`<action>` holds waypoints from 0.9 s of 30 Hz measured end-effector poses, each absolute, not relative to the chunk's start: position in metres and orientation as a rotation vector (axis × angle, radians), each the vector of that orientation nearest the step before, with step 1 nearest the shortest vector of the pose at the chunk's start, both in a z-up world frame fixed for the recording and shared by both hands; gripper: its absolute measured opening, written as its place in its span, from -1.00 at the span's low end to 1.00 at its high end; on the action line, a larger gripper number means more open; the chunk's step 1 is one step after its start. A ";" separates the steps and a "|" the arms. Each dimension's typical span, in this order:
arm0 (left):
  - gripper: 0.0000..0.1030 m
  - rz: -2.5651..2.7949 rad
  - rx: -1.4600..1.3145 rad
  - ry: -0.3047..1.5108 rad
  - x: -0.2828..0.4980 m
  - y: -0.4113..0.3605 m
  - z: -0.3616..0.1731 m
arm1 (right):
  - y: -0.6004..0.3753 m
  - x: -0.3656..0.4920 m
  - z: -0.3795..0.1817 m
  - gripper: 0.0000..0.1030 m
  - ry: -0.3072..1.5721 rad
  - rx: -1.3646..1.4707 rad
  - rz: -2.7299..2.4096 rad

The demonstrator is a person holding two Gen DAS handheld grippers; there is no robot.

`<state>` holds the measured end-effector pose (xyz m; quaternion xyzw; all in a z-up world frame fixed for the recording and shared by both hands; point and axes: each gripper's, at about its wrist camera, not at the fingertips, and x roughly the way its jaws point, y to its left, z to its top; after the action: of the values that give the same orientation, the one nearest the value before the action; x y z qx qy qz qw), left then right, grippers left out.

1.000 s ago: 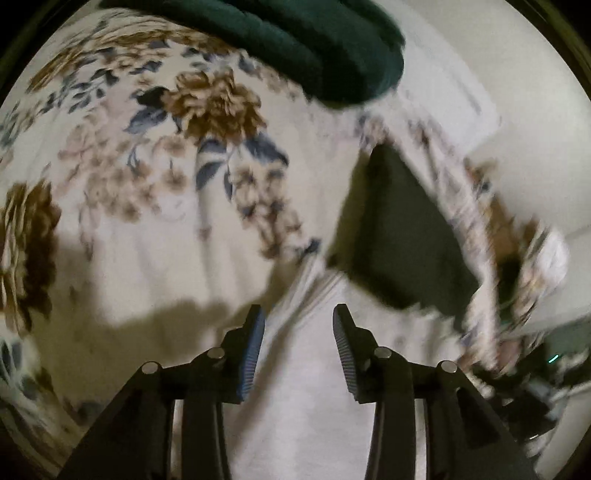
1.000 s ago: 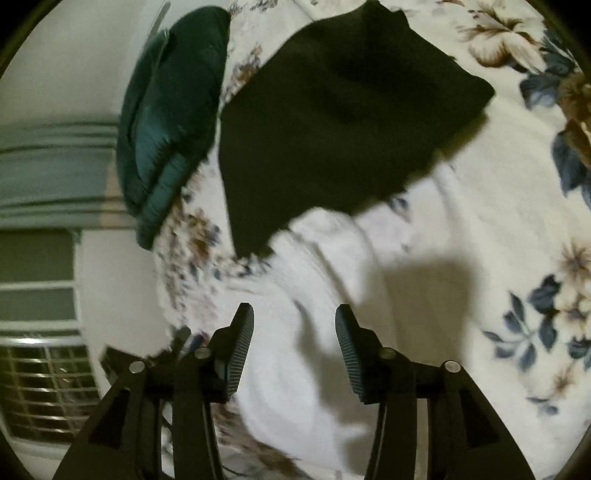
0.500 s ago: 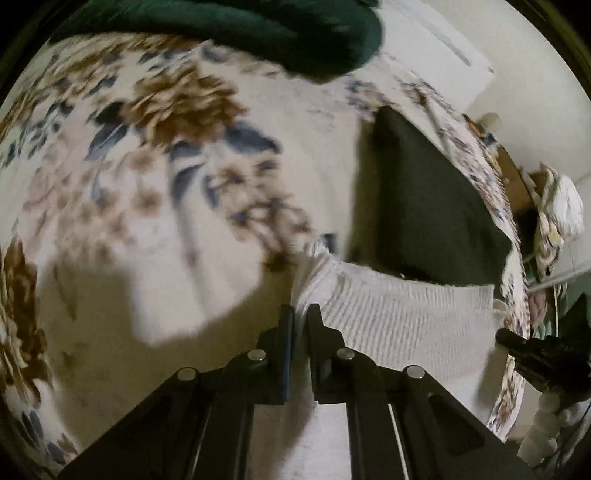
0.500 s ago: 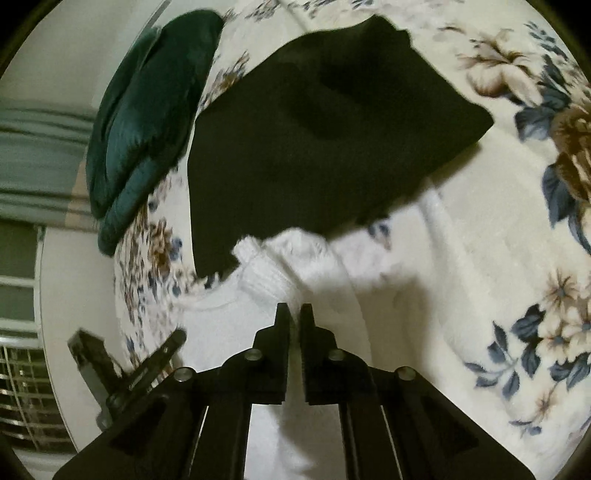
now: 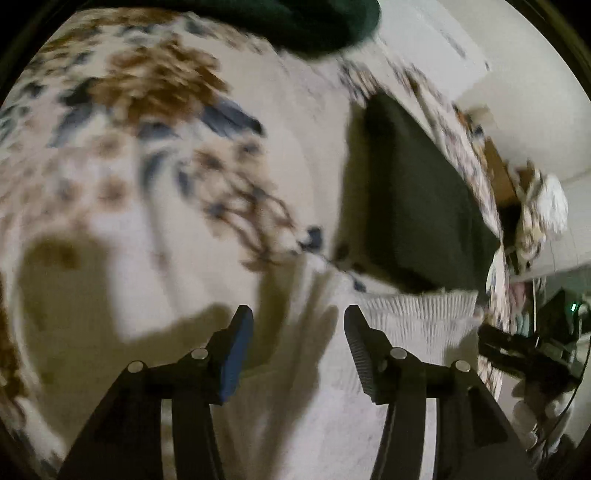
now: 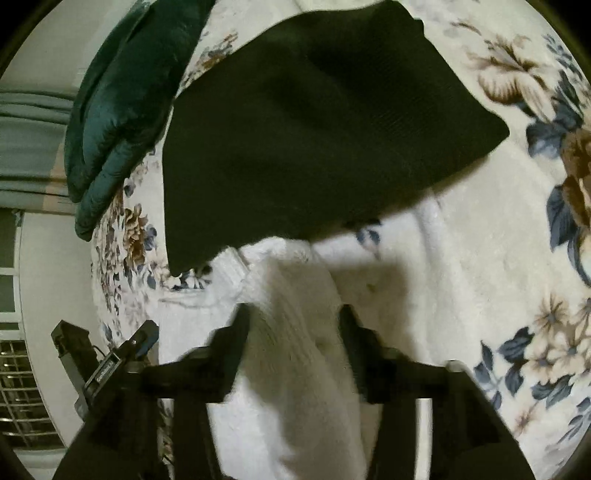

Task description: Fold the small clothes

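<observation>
A small white ribbed knit garment [image 5: 413,321] lies on the floral bedspread [image 5: 110,166]. My left gripper [image 5: 297,325] is open just above its near edge, holding nothing. In the right wrist view the same white garment [image 6: 295,295] rises in a fold between the fingers of my right gripper [image 6: 293,317], which is open and blurred. A folded black garment [image 6: 314,133] lies flat just beyond the white one; it also shows in the left wrist view [image 5: 417,206].
A dark green velvet cushion [image 6: 118,96] lies at the far edge of the bed, also in the left wrist view [image 5: 295,22]. The bed edge runs close beside the garments, with clutter [image 5: 535,206] and a floor heater grille [image 6: 18,387] beyond.
Both grippers closed on the white garment half a second ago and have now opened, letting it go. The white garment sits bunched closer to the black one.
</observation>
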<state>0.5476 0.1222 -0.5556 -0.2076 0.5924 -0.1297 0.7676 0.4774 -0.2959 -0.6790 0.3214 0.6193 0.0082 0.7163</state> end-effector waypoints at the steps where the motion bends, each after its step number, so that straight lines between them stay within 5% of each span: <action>1: -0.12 -0.294 -0.430 1.293 0.550 0.115 -0.560 | -0.297 0.475 -0.680 0.07 1.380 0.710 0.020; 2: -0.27 -0.290 -0.407 1.295 0.551 0.110 -0.563 | -0.295 0.478 -0.685 0.07 1.395 0.718 0.033; 3: -0.84 -0.301 -0.385 1.296 0.552 0.104 -0.564 | -0.293 0.480 -0.689 0.07 1.403 0.724 0.040; 4: -0.83 -0.301 -0.381 1.290 0.551 0.102 -0.562 | -0.293 0.478 -0.693 0.05 1.412 0.725 0.050; 6: -0.83 -0.287 -0.408 1.216 0.544 0.112 -0.543 | -0.286 0.479 -0.688 -0.67 1.384 0.697 0.066; 7: -0.83 -0.276 -0.421 1.197 0.542 0.116 -0.537 | -0.282 0.479 -0.682 -0.84 1.365 0.678 0.073; 16: -0.73 -0.229 -0.422 1.295 0.553 0.133 -0.567 | -0.283 0.501 -0.692 -0.91 1.365 0.631 -0.033; 19: -0.53 -0.154 -0.313 1.270 0.541 0.121 -0.546 | -0.274 0.500 -0.689 -0.87 1.419 0.538 -0.040; 21: -0.55 -0.082 -0.267 1.238 0.526 0.117 -0.530 | -0.265 0.496 -0.680 -0.63 1.441 0.444 -0.054; 23: -0.55 -0.042 -0.251 1.214 0.507 0.116 -0.516 | -0.253 0.488 -0.671 0.00 1.454 0.364 -0.059; 24: -0.54 -0.027 -0.247 1.206 0.499 0.116 -0.513 | -0.251 0.482 -0.667 0.06 1.449 0.361 -0.054; 26: -0.27 0.016 -0.238 1.202 0.476 0.113 -0.501 | -0.250 0.466 -0.660 0.08 1.440 0.374 -0.043; 27: 0.04 0.024 -0.236 1.198 0.467 0.115 -0.499 | -0.248 0.456 -0.656 0.12 1.438 0.392 -0.035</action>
<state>0.4672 0.1152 -0.4988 -0.1106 0.5625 0.0113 0.8193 0.4563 -0.2480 -0.6561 0.1785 0.6543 -0.0157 0.7347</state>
